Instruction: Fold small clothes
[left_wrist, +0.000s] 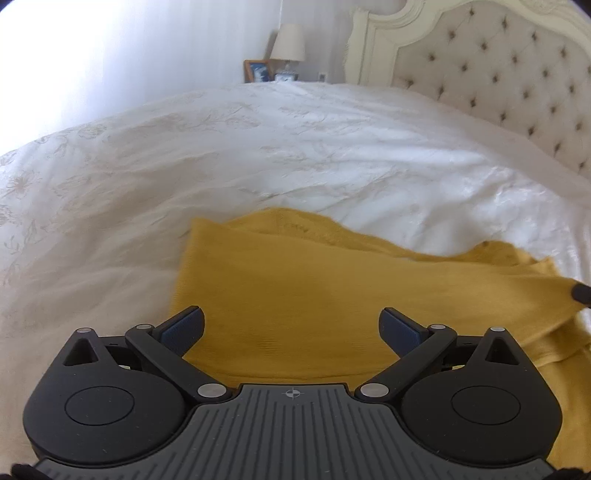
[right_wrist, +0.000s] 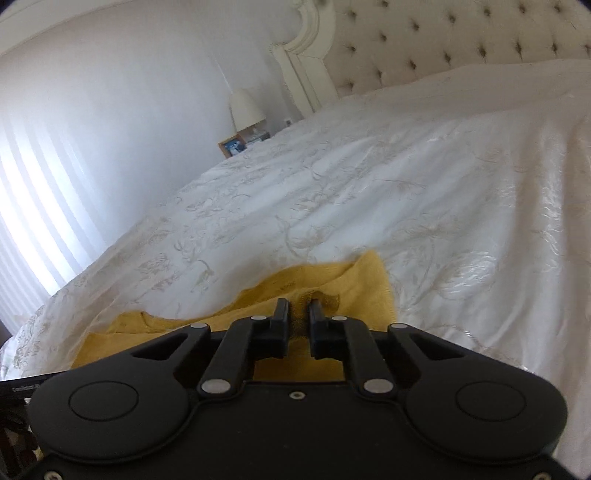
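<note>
The mustard-yellow knitted garment (left_wrist: 295, 284) lies on the white embroidered bedspread (left_wrist: 258, 147). The right gripper (right_wrist: 298, 308) pinches a bunched edge — probably to lift a fold — while the left gripper (left_wrist: 291, 325) hovers spread above it, empty.

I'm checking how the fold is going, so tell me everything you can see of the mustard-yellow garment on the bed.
The mustard-yellow knit garment lies mostly flat on the white embroidered bedspread, in soft overlapping layers with a straight left edge and a rumpled far edge. Its fabric looks fine-ribbed. The right claw is shut on a bunched fold of it, lifting a small peak. The left claw hovers open over the flat part, pads apart, pinching nothing. Which garment it is cannot be told.
</note>
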